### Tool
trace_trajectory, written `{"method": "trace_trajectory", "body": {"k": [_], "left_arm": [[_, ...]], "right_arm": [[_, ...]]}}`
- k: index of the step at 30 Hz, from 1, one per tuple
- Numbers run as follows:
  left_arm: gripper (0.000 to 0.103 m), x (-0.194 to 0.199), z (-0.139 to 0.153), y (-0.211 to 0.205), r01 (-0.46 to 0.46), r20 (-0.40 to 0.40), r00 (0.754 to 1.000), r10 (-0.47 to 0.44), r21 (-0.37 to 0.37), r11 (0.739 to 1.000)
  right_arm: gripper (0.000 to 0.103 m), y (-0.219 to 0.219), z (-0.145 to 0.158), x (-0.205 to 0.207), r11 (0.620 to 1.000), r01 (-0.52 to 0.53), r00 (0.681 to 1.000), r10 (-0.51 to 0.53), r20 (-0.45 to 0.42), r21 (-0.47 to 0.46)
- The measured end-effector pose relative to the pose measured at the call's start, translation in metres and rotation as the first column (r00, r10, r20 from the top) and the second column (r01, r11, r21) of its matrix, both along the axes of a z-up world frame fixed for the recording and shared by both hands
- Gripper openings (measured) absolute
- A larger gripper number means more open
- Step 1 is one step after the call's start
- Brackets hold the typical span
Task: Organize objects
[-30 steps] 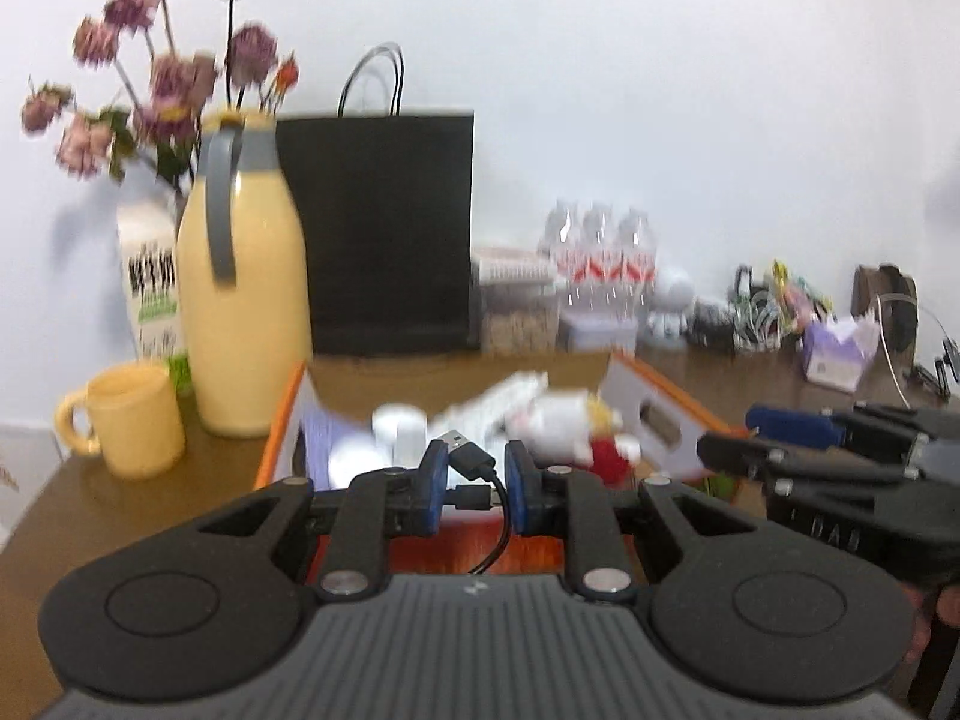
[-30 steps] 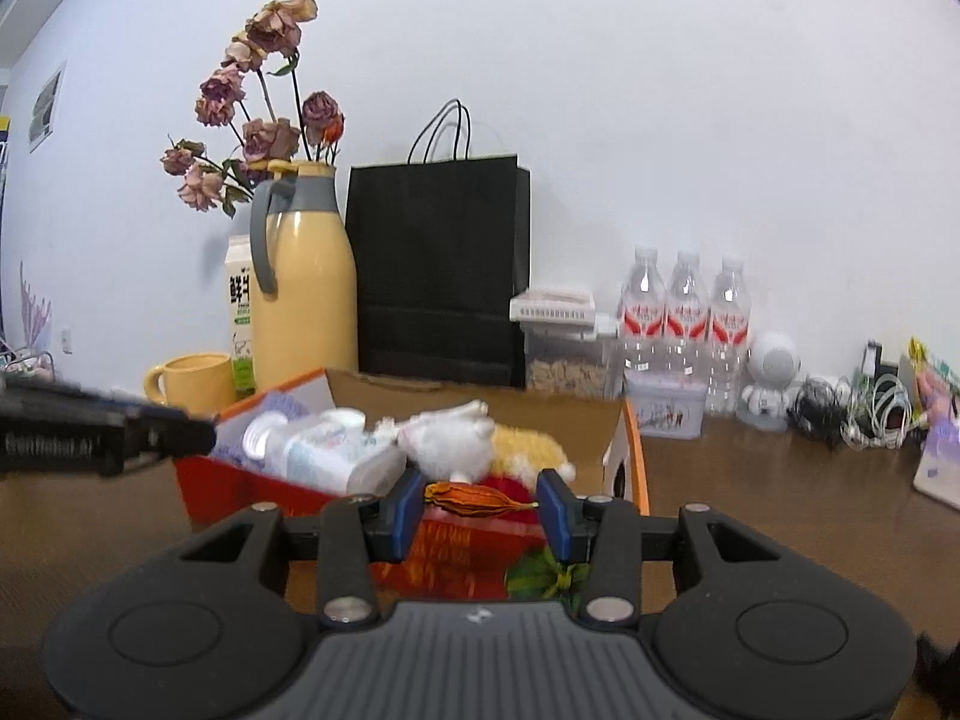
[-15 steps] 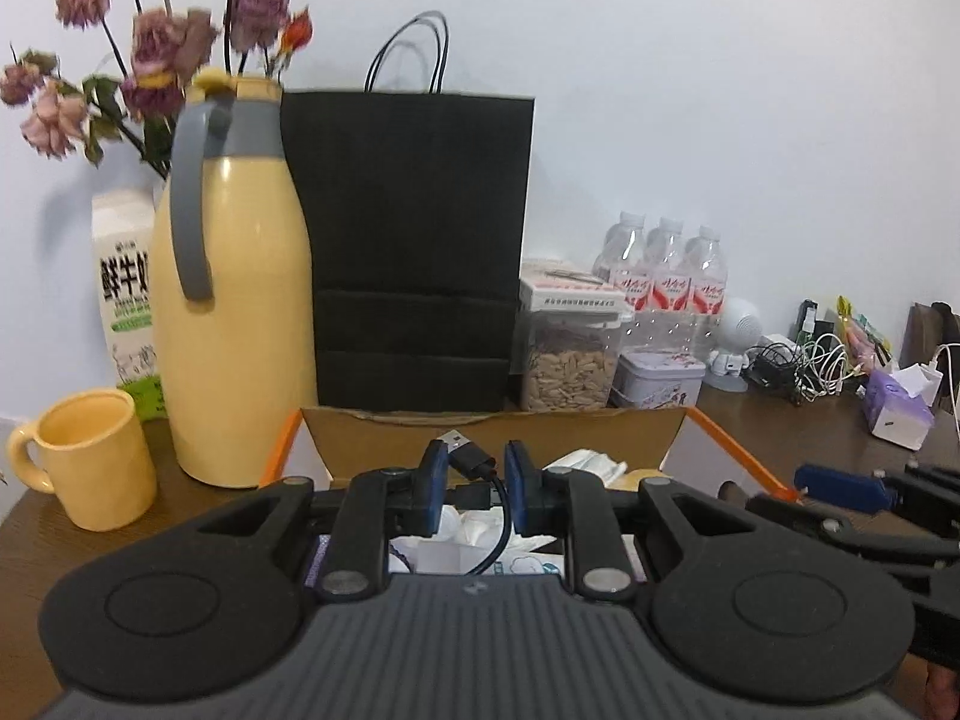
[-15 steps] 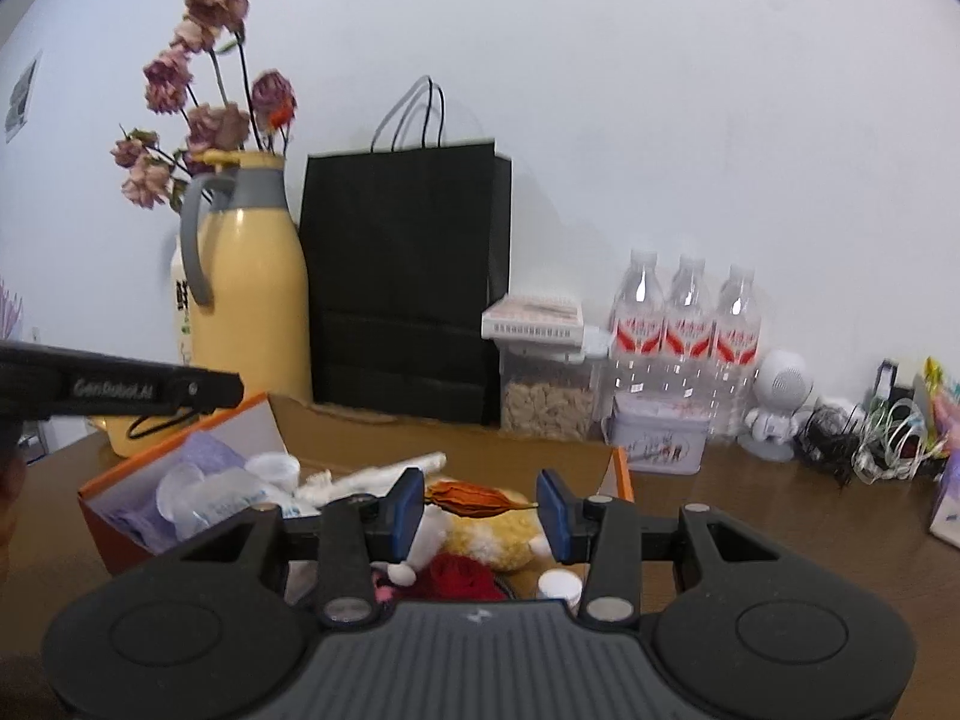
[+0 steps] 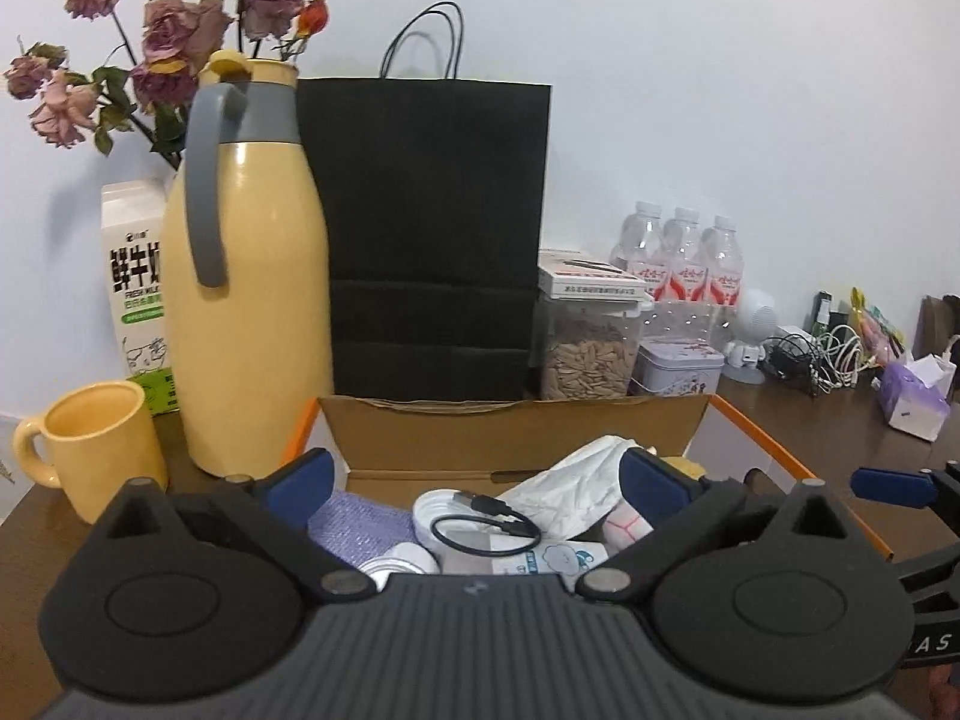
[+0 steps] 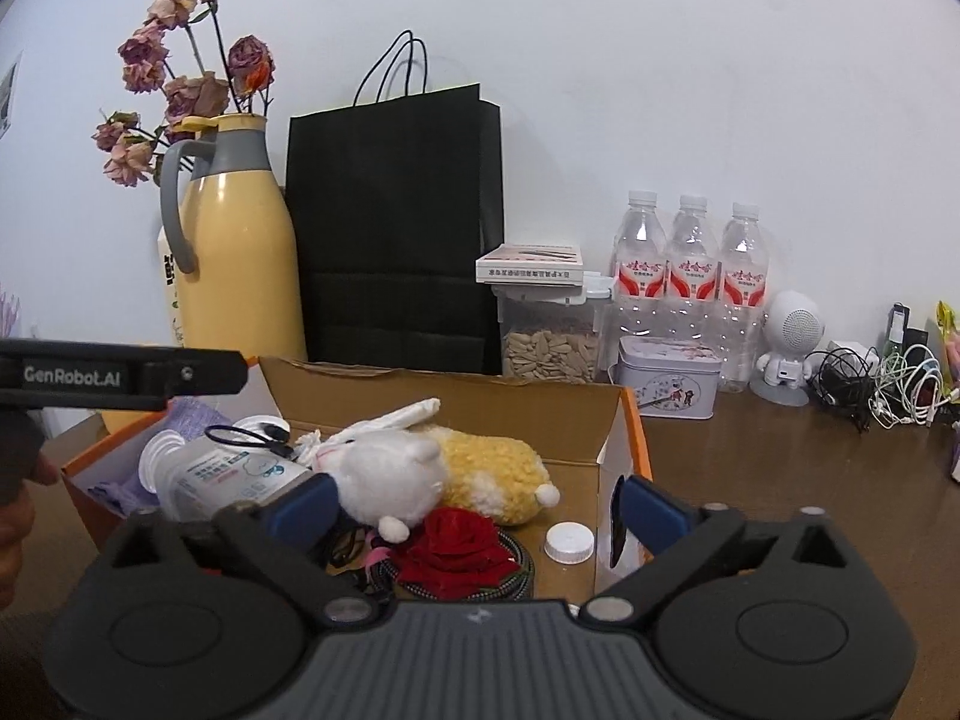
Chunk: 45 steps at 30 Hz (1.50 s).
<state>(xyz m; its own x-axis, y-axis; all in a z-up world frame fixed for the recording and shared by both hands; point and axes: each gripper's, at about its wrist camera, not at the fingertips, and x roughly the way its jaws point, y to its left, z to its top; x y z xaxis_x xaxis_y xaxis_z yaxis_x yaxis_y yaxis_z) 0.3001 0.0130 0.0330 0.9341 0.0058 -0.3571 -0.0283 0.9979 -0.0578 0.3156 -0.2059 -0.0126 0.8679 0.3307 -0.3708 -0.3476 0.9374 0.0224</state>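
Brown wood runs the whole width of the bench [image 6: 780, 480], and on it the open cardboard box [image 6: 456, 396] sits in front of the black paper bag [image 6: 396, 228] and the yellow flask [image 6: 240, 264]. Inside, the white plush rabbit [image 6: 390, 468] lies against a yellow plush [image 6: 498, 468], with a red rose [image 6: 462, 552] nearer the camera. Over on the other side, the black USB cable [image 5: 480, 519] is coiled on top of a white bottle [image 6: 234, 474]. Both tools have just been opening: the left tool [image 5: 474, 474] and the right tool [image 6: 474, 501] each stand spread wide with nothing between the pads. A second ago the left pinched that cable and the right held a dried orange bud; the cable is now down in the box, but the bud cannot be picked out. Best play now looks like lifting straight back, clear of the box walls, so nothing gets dragged out.
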Motion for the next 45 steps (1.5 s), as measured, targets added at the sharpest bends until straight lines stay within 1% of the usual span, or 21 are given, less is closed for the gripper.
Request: {"method": "trace_trajectory", "body": {"k": [6, 10, 20, 23, 27, 35, 41, 45], "left_arm": [[0.103, -0.006, 0.006, -0.002, -0.020, 0.021, 1.000, 0.020, 0.009, 1.000], [0.103, -0.018, 0.013, -0.003, -0.017, 0.033, 0.999, 0.016, 0.010, 1.000], [0.103, -0.078, 0.028, -0.005, 0.000, 0.070, 0.998, -0.004, 0.047, 0.999], [0.103, -0.096, 0.028, -0.006, -0.019, 0.049, 0.999, 0.016, 0.059, 0.998], [0.103, -0.120, 0.024, -0.003, -0.040, 0.013, 0.999, 0.040, 0.045, 0.998], [0.103, -0.164, 0.007, -0.002, -0.064, -0.066, 0.996, 0.066, 0.030, 0.998], [0.103, -0.189, -0.003, -0.004, -0.069, -0.091, 0.993, 0.070, 0.024, 0.997], [0.103, -0.201, -0.005, -0.006, -0.069, -0.093, 0.993, 0.071, 0.025, 0.997]], "right_arm": [[0.103, -0.002, 0.008, -0.007, 1.000, 0.010, 1.000, -0.010, 0.025, 0.007], [0.103, -0.002, 0.016, -0.014, 1.000, 0.013, 0.999, -0.013, 0.039, 0.004], [0.103, -0.002, 0.038, -0.055, 1.000, -0.002, 0.998, 0.002, 0.065, 0.002], [0.103, -0.001, 0.041, -0.073, 1.000, -0.003, 0.998, 0.004, 0.066, -0.011], [0.103, -0.004, 0.045, -0.099, 1.000, 0.000, 0.998, 0.000, 0.063, 0.002], [0.103, -0.011, 0.042, -0.138, 1.000, 0.006, 1.000, -0.007, 0.009, 0.005], [0.103, -0.008, 0.032, -0.157, 1.000, -0.001, 0.999, 0.001, -0.043, -0.009], [0.103, -0.008, 0.027, -0.167, 1.000, -0.001, 0.998, 0.000, -0.058, -0.013]]}}
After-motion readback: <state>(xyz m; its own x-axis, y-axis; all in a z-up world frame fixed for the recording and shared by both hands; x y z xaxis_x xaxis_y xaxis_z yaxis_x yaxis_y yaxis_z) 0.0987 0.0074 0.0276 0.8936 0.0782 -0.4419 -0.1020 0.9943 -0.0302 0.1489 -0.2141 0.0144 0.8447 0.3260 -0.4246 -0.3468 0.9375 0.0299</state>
